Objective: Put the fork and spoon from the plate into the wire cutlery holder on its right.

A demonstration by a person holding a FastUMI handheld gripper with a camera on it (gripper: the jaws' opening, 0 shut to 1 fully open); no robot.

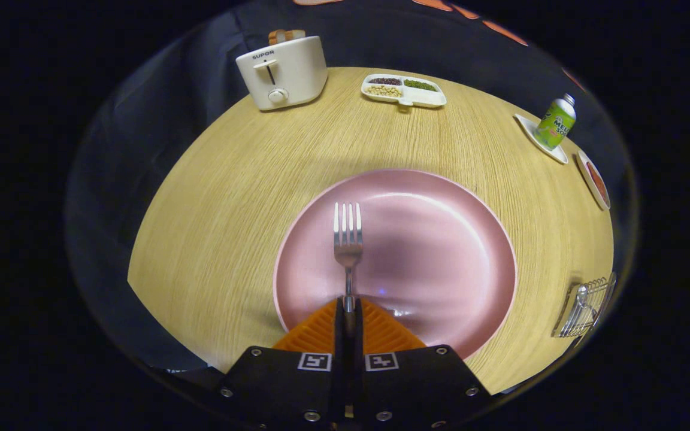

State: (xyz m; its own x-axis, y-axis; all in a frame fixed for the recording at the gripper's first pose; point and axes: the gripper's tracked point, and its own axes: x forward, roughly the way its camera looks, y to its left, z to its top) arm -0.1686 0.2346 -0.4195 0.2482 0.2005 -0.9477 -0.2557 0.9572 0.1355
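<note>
Fork pinched by its handle over the plate, ready for the carry.

Hand-held gripper (349,308) closed on the fork (348,239) handle, tines pointing straight ahead of the fingers above the pink plate (441,239); no spoon on the plate; seemingly the fork's transfer step; next, likely a swing right of the plate to the wire cutlery holder (584,305) near the table (231,197) edge, then a lowering in.

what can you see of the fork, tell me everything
The shiny silver metal fork has four straight tines and a narrow neck. Its handle is pinched between the closed fingers of the gripper, so it points away from the gripper over the round pink plate. Whether it touches the plate is unclear.
</note>
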